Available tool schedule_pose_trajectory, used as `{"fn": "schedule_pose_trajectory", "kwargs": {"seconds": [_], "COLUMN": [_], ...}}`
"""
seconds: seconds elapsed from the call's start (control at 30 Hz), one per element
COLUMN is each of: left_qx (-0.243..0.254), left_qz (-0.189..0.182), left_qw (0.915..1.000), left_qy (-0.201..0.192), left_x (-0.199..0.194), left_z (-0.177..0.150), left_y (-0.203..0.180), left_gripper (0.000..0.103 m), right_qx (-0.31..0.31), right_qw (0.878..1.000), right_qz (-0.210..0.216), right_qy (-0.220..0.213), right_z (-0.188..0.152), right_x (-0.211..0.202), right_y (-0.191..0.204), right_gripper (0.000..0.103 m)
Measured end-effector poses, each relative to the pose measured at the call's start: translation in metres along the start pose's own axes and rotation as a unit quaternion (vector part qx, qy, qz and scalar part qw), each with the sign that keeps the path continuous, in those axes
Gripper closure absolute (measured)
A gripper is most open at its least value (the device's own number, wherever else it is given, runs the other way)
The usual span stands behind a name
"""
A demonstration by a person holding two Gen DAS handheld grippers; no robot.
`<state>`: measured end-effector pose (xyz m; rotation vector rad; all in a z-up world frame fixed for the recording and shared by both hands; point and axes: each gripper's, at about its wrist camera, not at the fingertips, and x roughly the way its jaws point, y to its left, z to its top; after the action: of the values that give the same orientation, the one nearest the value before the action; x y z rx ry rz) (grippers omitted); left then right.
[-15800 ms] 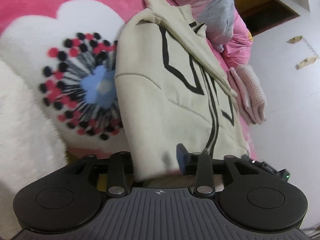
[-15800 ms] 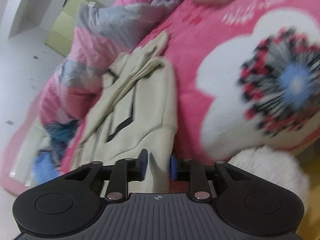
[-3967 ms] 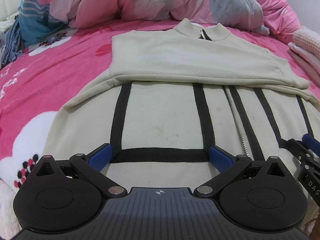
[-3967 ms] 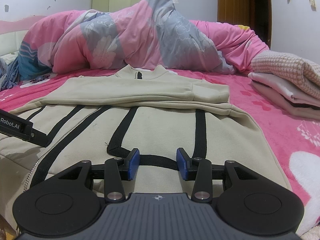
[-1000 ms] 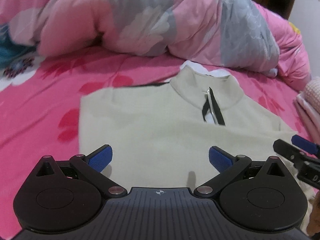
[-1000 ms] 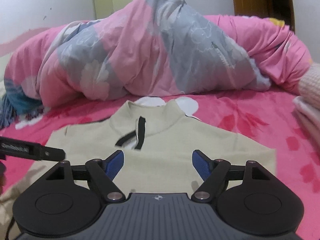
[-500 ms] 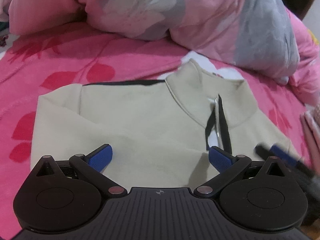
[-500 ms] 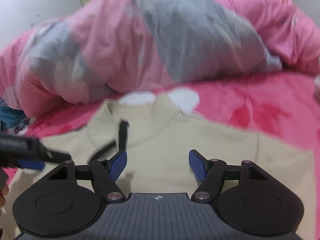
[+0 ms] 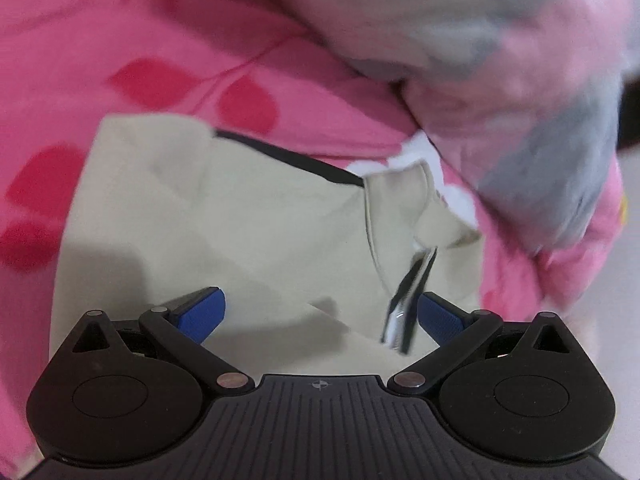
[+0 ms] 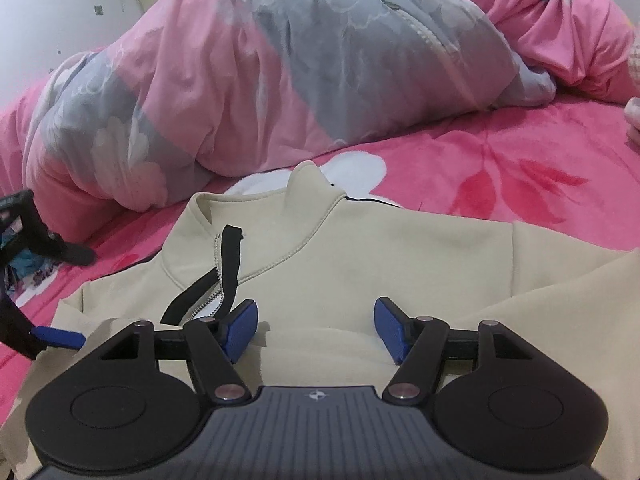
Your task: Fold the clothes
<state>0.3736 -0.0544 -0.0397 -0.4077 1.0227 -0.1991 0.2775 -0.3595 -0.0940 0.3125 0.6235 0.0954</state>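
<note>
On the pink bed (image 9: pixel 168 40), in the left wrist view, I have my left gripper (image 9: pixel 320 312) spread wide and empty over the beige zip jacket (image 9: pixel 240 220), soft and limp. In the right wrist view, my right gripper (image 10: pixel 316 330) gapes empty near its collar (image 10: pixel 256 216); I'd pinch a folded edge.

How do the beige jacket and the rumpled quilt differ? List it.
The beige jacket lies flat and folded on the bedspread; the quilt is heaped behind its collar. The jacket is plain beige with black trim and a zipper; the quilt is pink with grey flowers. Both are soft fabric on the bed.
</note>
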Motion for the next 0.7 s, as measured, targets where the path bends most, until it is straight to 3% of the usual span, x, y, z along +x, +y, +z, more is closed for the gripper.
{"fn": "schedule_pose_trajectory", "kwargs": {"seconds": [0.23,0.37,0.47,0.7], "left_qx": [-0.014,0.064,0.123,0.139], "left_qz": [0.035,0.013,-0.008,-0.025], "left_qw": [0.9988,0.9961,0.9894,0.9873], "left_qy": [-0.031,-0.058,-0.076,-0.073], "left_x": [-0.019,-0.012,-0.003,0.042], "left_z": [0.013,0.012,0.012,0.034], "left_y": [0.000,-0.019,-0.034,-0.050], "left_gripper": [0.000,0.000,0.000,0.001], "right_qx": [0.009,0.004,-0.021,-0.037], "right_qw": [1.000,1.000,0.999,0.999], "right_qz": [0.005,0.009,0.031,0.018], "right_qy": [0.003,0.027,0.007,0.009], "right_z": [0.002,0.018,0.042,0.102], "right_x": [-0.002,-0.010,-0.024,0.020], "right_y": [-0.002,0.002,0.005,0.000], "right_gripper": [0.036,0.035,0.033,0.034]}}
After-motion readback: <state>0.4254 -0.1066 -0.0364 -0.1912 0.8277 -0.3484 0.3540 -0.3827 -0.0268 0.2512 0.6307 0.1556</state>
